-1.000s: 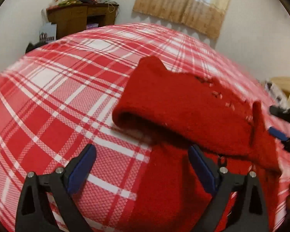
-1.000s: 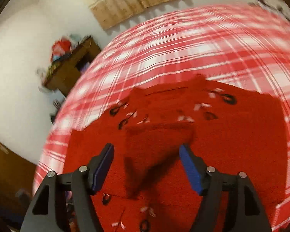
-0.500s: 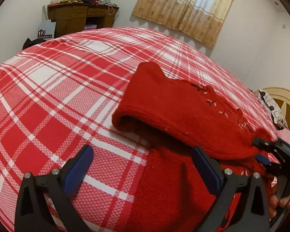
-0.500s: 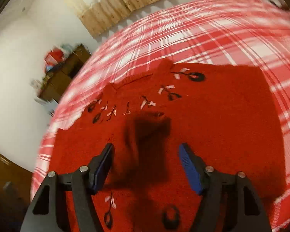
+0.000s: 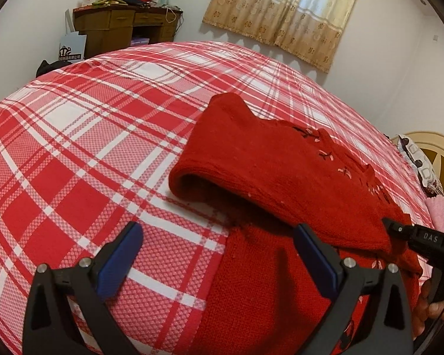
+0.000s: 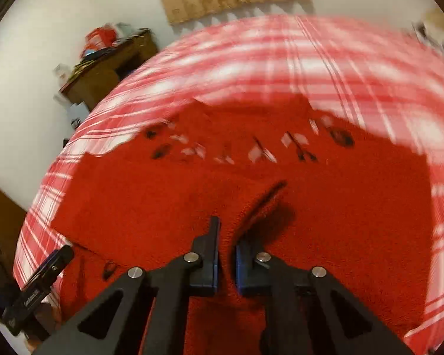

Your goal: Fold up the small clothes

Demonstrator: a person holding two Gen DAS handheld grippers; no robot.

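A red knitted sweater (image 5: pixel 281 171) with small embroidered flowers lies on the red-and-white plaid bedsheet (image 5: pixel 88 148). One sleeve is folded across its body. My left gripper (image 5: pixel 217 230) hovers open over the sweater's near edge, one finger above the sheet and one above the knit, holding nothing. My right gripper (image 6: pixel 228 236) sits low on the sweater (image 6: pixel 162 201) with its jaws shut, pinching a raised ridge of the red knit. From the left wrist view the right gripper (image 5: pixel 414 235) shows at the sleeve's cuff end. The left gripper (image 6: pixel 53 263) appears at the lower left of the right wrist view.
The plaid bed (image 6: pixel 310 59) fills both views. A wooden desk (image 5: pixel 118 29) piled with clutter stands by the far wall, beside a beige curtain (image 5: pixel 281 9). A cream headboard (image 5: pixel 429 153) and pink cloth (image 5: pixel 438 210) lie at the right. A person's hand (image 5: pixel 429 304) holds the right gripper.
The right gripper's jaws went from wide apart around the hanging sleeve to shut low on the sweater. The sleeve now lies flat across the body. The left gripper stayed put.
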